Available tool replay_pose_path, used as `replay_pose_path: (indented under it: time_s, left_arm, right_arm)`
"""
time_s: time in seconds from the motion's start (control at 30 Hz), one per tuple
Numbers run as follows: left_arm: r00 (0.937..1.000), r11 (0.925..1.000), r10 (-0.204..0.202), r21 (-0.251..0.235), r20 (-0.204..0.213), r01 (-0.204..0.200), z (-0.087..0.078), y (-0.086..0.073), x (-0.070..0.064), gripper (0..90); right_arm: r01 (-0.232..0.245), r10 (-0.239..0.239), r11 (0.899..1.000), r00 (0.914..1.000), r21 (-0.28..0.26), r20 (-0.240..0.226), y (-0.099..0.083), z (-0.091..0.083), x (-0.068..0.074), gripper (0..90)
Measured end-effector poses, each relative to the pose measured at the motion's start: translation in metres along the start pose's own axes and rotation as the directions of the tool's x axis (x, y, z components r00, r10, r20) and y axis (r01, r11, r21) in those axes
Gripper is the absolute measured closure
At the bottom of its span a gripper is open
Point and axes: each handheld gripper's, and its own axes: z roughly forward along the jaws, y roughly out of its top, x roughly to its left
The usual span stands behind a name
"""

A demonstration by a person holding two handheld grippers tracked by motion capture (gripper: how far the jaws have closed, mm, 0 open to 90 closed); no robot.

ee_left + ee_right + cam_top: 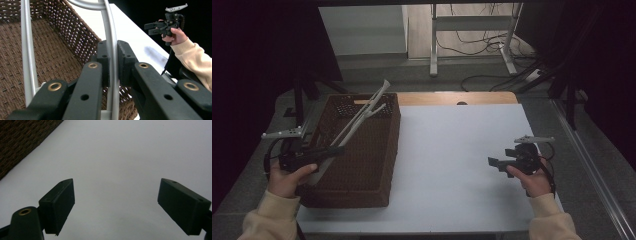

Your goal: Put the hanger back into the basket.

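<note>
Left tool (113, 53) clamped on white hanger (111, 30) over wicker basket (377, 150); right tool (116, 205) wide apart above table (452, 150).

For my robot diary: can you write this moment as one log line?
left gripper: shut on grey hanger | over wicker basket | right gripper: open, holding nothing

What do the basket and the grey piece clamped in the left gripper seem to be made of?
Basket: brown woven wicker or rattan-like fibre, matte, with an open lattice weave near its rim. Grey piece held by the left gripper: smooth, light grey rounded bars, likely plastic or painted metal; the look leaves it open.
</note>
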Motion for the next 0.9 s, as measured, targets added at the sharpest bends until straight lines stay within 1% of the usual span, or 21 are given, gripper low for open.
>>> replay_pose_path:
  time_s: [0.17, 0.37, 0.47, 0.7, 0.8, 0.9]
  left_arm:
    - [0.9999, 0.9999, 0.01, 0.011, 0.01, -0.011, -0.005, -0.003, 0.001, 82.0]
    - [0.9995, 0.9996, 0.016, 0.025, 0.025, -0.017, -0.008, -0.007, 0.004, 82.0]
    - [0.9989, 0.9992, 0.021, 0.033, 0.041, -0.022, -0.01, -0.008, 0.004, 81.9]
    - [0.9979, 0.9972, 0.036, 0.063, 0.054, -0.04, -0.012, -0.012, 0.005, 81.9]
    - [0.9969, 0.9954, 0.047, 0.081, 0.063, -0.052, -0.012, -0.013, 0.007, 82.0]
    - [0.9966, 0.9937, 0.046, 0.098, 0.068, -0.053, -0.013, -0.011, 0.011, 81.9]
  right_arm:
    - [-0.005, 0.005, 1.0, 0.9999, -0.005, -0.014, 0.0, 0.0, 0.0, 14.2]
    - [-0.007, 0.007, 1.0, 0.9999, -0.004, -0.013, 0.0, 0.0, 0.0, 14.1]
    - [-0.007, 0.007, 1.0, 0.9999, -0.003, -0.01, 0.0, 0.001, -0.001, 14.0]
    - [-0.009, 0.009, 1.0, 0.9999, -0.003, -0.008, -0.001, 0.001, -0.002, 13.9]
    - [-0.009, 0.009, 1.0, 0.9999, 0.0, -0.008, -0.001, 0.001, -0.002, 13.9]
    - [-0.011, 0.011, 1.0, 0.9999, 0.001, -0.006, -0.001, 0.002, -0.002, 13.8]
